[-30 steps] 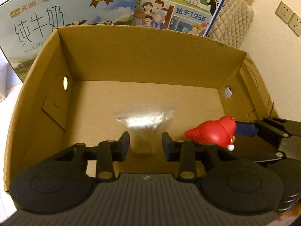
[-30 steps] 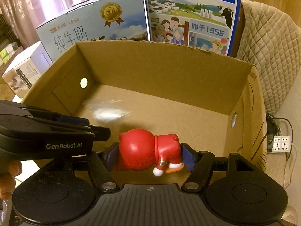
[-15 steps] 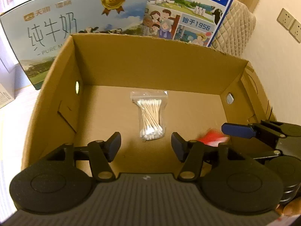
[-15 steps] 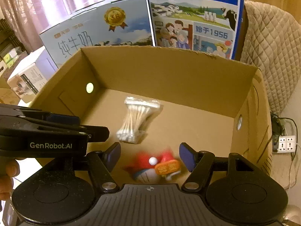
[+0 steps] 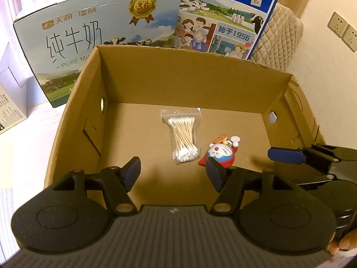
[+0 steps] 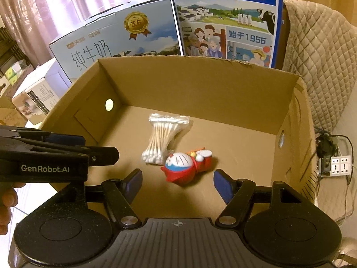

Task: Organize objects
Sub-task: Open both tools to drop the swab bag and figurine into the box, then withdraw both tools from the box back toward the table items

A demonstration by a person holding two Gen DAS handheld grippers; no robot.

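Note:
An open cardboard box holds two things on its floor. A clear bag of cotton swabs lies near the middle. Beside it, on its side, lies a red and blue cat figurine. My left gripper hovers above the box's near side; its jaws are opening with nothing between them. My right gripper is open above the figurine and does not touch it. Each gripper shows at the edge of the other's view.
Two printed milk cartons stand behind the box. A quilted chair back is at the right, with a power strip on the floor. A white box and curtains are at the left.
The left gripper let go of the swab bag and the right let go of the figurine. Both things dropped to the box floor. Both grippers opened wider, and the left drew back upward.

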